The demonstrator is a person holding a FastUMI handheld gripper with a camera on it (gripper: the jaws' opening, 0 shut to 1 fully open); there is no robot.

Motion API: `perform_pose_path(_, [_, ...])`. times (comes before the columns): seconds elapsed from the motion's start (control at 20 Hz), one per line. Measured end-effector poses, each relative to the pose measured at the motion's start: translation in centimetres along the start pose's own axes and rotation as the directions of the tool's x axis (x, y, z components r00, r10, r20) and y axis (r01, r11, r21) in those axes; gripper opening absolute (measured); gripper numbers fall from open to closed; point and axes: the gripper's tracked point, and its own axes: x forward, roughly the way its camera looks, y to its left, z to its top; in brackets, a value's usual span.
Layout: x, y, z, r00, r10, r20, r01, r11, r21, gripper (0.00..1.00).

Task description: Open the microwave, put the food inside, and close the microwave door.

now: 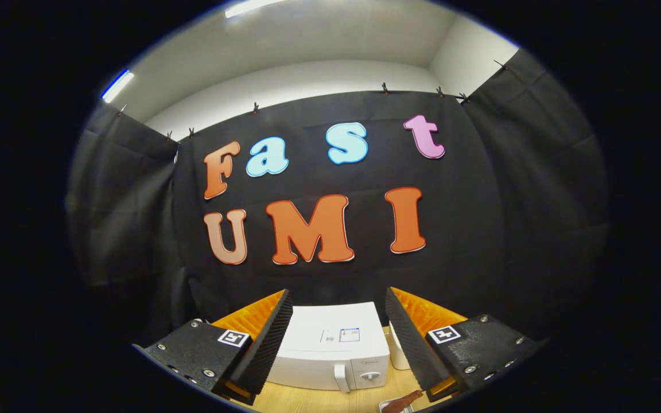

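Left finger (261,344): juts forward over the worktop, its ridged inner face turned toward the microwave; it touches nothing.
Hand-held gripper (339,338): spread wide open, nothing between the fingers, held above the worktop and looking down at the microwave from the front.
Microwave (333,350): white, stands on the worktop between and beyond the two fingers, against the black cloth wall; door closed, flat top with small stickers.
Handle (341,377): upright white bar on the microwave's front, just left of the knob.
Knob (369,376): round, on the control panel at the front's right side.
Worktop (319,400): light wood, bare in front of the microwave.
Container (397,350): white, stands just right of the microwave, mostly hidden behind the right finger.
Right finger (413,344): juts forward beside the microwave's right side, touching nothing.
Food (402,402): reddish-brown piece on a white dish, on the worktop in front of the microwave, close under the right finger's base; outside the microwave.
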Motion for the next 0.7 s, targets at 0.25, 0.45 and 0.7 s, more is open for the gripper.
perform_pose_path(0.25, [1.1, 1.1, -7.8, 0.992, 0.008, -0.124, -0.011, 1.0, -0.027, 0.97])
perform_pose_path(0.45, [2.2, 0.8, -13.7, 0.973, -0.009, -0.229, 0.005, 1.0, -0.019, 0.95])
perform_pose_path(0.7, [3.7, 1.1, -19.4, 0.949, -0.011, -0.317, -0.002, 0.999, -0.041, 0.88])
